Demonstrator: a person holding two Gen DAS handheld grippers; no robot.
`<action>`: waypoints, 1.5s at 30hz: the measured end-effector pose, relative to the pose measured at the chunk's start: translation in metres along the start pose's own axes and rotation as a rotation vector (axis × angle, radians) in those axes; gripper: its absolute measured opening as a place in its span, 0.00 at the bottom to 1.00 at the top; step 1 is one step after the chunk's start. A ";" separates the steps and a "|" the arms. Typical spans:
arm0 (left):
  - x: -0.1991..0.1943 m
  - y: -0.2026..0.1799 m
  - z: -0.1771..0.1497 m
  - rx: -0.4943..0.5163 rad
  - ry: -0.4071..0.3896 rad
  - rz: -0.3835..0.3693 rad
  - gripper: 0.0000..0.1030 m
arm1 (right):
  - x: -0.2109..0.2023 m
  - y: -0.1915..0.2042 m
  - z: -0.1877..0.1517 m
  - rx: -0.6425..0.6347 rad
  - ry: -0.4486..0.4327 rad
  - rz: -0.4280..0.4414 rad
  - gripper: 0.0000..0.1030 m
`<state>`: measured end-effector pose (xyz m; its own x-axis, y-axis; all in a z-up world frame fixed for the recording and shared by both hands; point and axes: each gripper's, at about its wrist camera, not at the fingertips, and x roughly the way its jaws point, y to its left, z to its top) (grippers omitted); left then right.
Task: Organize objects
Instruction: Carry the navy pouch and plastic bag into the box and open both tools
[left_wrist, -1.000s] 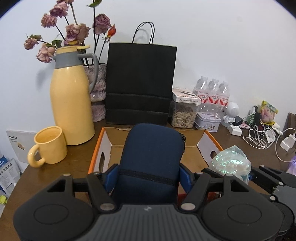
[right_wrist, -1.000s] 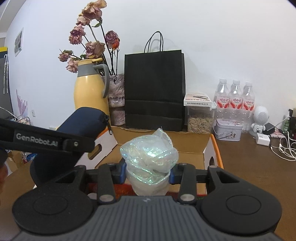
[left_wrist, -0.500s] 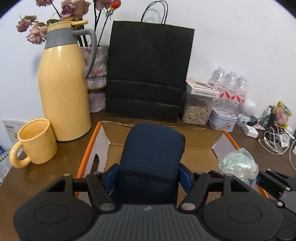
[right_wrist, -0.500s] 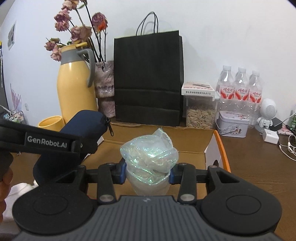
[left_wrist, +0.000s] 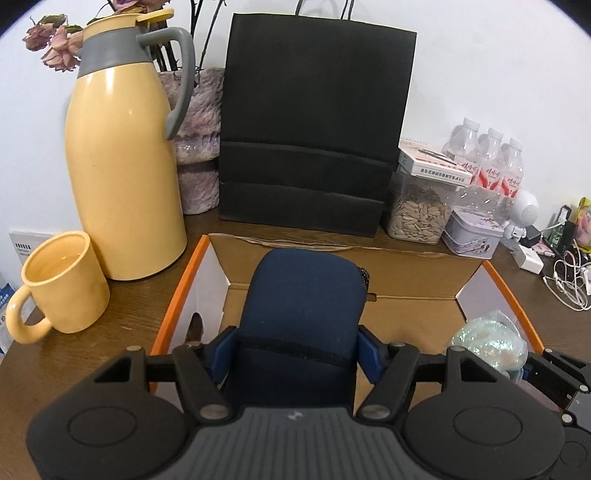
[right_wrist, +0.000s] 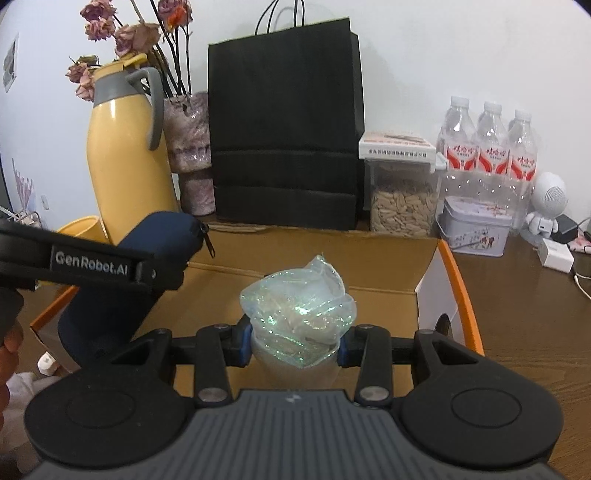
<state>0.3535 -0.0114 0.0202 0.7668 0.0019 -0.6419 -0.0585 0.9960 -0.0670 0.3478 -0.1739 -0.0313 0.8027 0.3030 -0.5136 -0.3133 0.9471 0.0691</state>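
Clamping a navy zip pouch (left_wrist: 303, 314) between its blue pads, the left gripper (left_wrist: 297, 350) holds it upright over the open cardboard box (left_wrist: 410, 273), jaws set fairly wide against the pouch's sides. The right gripper (right_wrist: 293, 341) has its jaws narrower, pressed on a small pale cup wrapped in iridescent film (right_wrist: 299, 314), also above the box, to the right of the pouch. The box, orange along its rim, sits on the brown worktop (right_wrist: 517, 314). Behind it stands a black paper bag (left_wrist: 314, 129); to the left a yellow thermos jug (left_wrist: 122, 158) and yellow mug (left_wrist: 62, 284); to the right a seed jar (left_wrist: 419, 212), a tin (left_wrist: 472, 236) and three water bottles (right_wrist: 489, 144)
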 end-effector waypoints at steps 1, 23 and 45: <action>0.001 -0.002 0.000 0.015 0.004 -0.002 0.65 | 0.001 0.000 -0.001 -0.001 0.004 0.000 0.39; -0.002 -0.006 -0.001 0.030 0.011 0.026 1.00 | -0.004 0.003 -0.001 -0.027 -0.004 -0.054 1.00; -0.080 0.001 -0.021 0.046 -0.089 -0.013 1.00 | -0.069 0.025 -0.014 -0.041 -0.091 -0.057 1.00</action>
<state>0.2792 -0.0123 0.0554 0.8212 -0.0051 -0.5707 -0.0202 0.9991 -0.0381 0.2776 -0.1728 -0.0064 0.8618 0.2590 -0.4361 -0.2848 0.9586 0.0064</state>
